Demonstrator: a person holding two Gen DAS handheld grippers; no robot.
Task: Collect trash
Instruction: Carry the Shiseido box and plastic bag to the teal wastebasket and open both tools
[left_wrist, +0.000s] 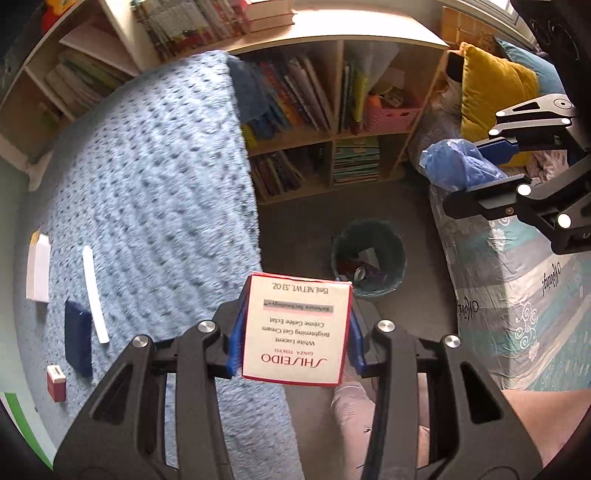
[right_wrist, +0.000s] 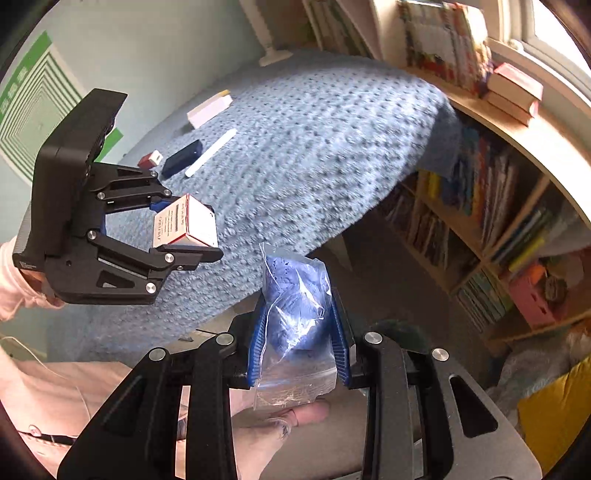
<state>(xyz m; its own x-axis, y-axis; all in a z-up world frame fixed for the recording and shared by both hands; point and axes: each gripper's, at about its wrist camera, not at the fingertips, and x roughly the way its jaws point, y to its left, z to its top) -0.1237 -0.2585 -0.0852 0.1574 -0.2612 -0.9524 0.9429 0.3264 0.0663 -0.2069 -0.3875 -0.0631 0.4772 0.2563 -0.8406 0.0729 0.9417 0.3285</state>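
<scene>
My left gripper (left_wrist: 295, 332) is shut on a white cream box with red edges (left_wrist: 297, 328), held above the floor just short of a dark waste bin (left_wrist: 369, 258) that has trash inside. In the right wrist view that gripper (right_wrist: 195, 229) and its box (right_wrist: 186, 223) hang over the blue rug. My right gripper (right_wrist: 299, 339) is shut on a clear plastic bag stuffed with blue material (right_wrist: 295, 310). From the left wrist view the right gripper (left_wrist: 476, 170) and its blue bag (left_wrist: 454, 166) sit at the upper right, above the bed's edge.
Several small items lie on the blue rug (left_wrist: 147, 166): a white box (left_wrist: 38, 269), a white stick (left_wrist: 94, 295), a dark blue box (left_wrist: 77, 343), a small red box (left_wrist: 56, 382). A bookshelf (left_wrist: 332, 129) stands behind the bin. A bed with a yellow pillow (left_wrist: 491, 92) is at right.
</scene>
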